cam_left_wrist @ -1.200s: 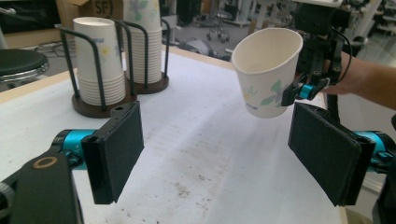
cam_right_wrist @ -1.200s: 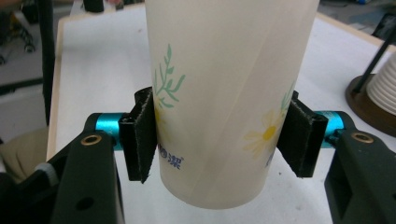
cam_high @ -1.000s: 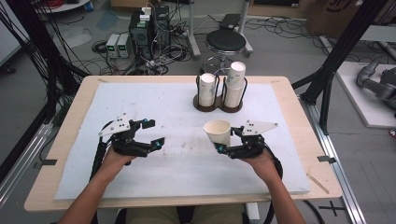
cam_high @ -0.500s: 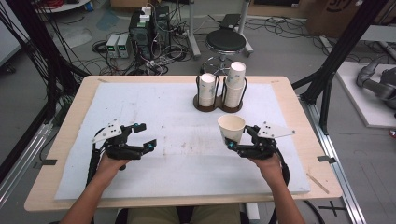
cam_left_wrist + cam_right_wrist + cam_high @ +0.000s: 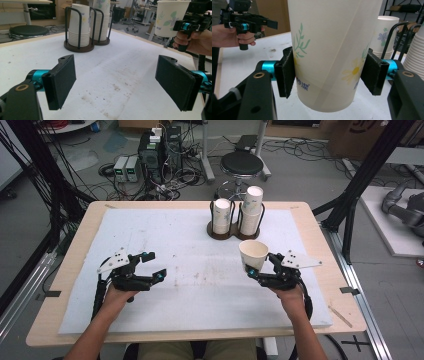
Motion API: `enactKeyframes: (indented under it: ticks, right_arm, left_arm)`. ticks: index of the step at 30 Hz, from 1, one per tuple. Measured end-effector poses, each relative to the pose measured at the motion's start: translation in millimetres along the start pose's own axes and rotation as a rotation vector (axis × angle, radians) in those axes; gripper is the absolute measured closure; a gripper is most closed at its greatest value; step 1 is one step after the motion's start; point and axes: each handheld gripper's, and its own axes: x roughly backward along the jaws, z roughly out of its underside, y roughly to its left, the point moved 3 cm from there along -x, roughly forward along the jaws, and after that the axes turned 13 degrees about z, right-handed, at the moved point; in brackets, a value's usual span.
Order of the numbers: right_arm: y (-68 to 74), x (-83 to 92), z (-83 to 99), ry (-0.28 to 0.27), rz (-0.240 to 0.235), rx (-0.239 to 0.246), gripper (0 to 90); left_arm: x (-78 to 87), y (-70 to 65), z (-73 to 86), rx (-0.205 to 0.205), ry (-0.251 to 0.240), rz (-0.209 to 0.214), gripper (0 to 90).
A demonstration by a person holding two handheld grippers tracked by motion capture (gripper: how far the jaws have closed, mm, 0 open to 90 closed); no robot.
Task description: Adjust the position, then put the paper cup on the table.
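Observation:
A white paper cup (image 5: 253,255) with a flower print hangs upright just above the table, right of centre. My right gripper (image 5: 260,264) is shut on its lower half, and both pads press its sides (image 5: 327,75). Its jaws have just been opening a little with the cup (image 5: 329,37) still between them. My left gripper (image 5: 156,265) hovers low over the left part of the white mat, open and empty (image 5: 115,82). The left gripper view shows the held cup (image 5: 170,17) at the upper right.
A dark wire holder (image 5: 235,217) with two stacks of paper cups stands at the back centre of the mat (image 5: 190,235); it appears just beyond the held cup (image 5: 387,35). A stool (image 5: 242,164), cables and boxes lie on the floor behind the table.
My right gripper has carried the cup to the right and slightly back. The left gripper has shifted a little to the left.

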Motion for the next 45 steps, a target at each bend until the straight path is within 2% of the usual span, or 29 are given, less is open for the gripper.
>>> enactKeyframes:
  ticks: [12,20,21,24,25,26,27,28,31,34,35,40,41,42,43,44,45]
  right_arm:
    - [-7.1,0.1,3.9,0.005,0.046,0.002,36.2]
    - [-15.2,-10.9,13.1,0.027,0.097,-0.012,36.2]
    - [-18.0,-16.8,16.5,0.046,0.116,-0.015,36.1]
    - [-21.4,-21.7,21.0,0.067,0.133,-0.024,36.1]
    - [-24.2,-26.4,26.3,0.101,0.146,-0.017,36.1]
    - [-24.2,-26.4,26.3,0.101,0.146,-0.017,36.1]
    - [-28.4,-32.3,32.5,0.143,0.163,-0.012,36.1]
    - [-28.4,-32.3,32.5,0.143,0.163,-0.012,36.1]
    - [-34.2,-42.0,40.0,0.193,0.188,-0.028,36.1]
    - [-36.3,-46.7,43.8,0.214,0.193,-0.025,36.1]
    - [-38.3,-51.6,49.1,0.258,0.207,-0.009,36.1]
    - [-39.0,-54.7,50.6,0.299,0.220,-0.006,36.2]
    - [-38.8,-57.2,51.2,0.336,0.223,0.004,36.2]
    - [-38.8,-57.2,51.2,0.336,0.223,0.004,36.2]
    - [-37.1,-60.3,52.1,0.372,0.222,0.035,36.0]
    - [-37.1,-60.1,51.8,0.373,0.223,0.039,36.0]
    - [-37.6,-59.1,52.0,0.380,0.221,0.024,36.0]
  left_arm:
    - [0.6,2.6,1.2,0.007,-0.002,-0.008,16.8]
    - [0.4,2.7,2.4,0.005,0.013,-0.013,16.9]
    - [0.5,2.9,2.5,0.007,0.012,-0.018,17.0]
    - [0.4,2.6,2.8,0.007,0.015,-0.018,17.0]
    - [0.3,2.6,3.1,0.008,0.017,-0.019,17.0]
    - [0.3,2.6,3.1,0.008,0.017,-0.019,17.0]
    - [0.2,3.0,3.8,0.010,0.021,-0.021,17.0]
    - [0.2,3.0,3.8,0.010,0.021,-0.021,17.0]
    - [0.3,3.3,4.0,0.009,0.021,-0.024,17.0]
    - [0.3,3.7,4.5,0.013,0.020,-0.026,17.0]
    - [0.6,4.4,4.7,0.010,0.023,-0.026,17.0]
    - [0.6,4.4,5.2,0.013,0.026,-0.027,17.0]
    - [0.4,4.6,5.4,0.015,0.026,-0.027,17.0]
    - [0.4,4.6,5.4,0.015,0.026,-0.027,17.0]
    - [0.6,4.6,5.4,0.016,0.026,-0.031,17.0]
    - [0.6,4.6,5.4,0.016,0.026,-0.031,17.0]
    - [1.3,5.2,5.3,0.015,0.027,-0.035,17.0]
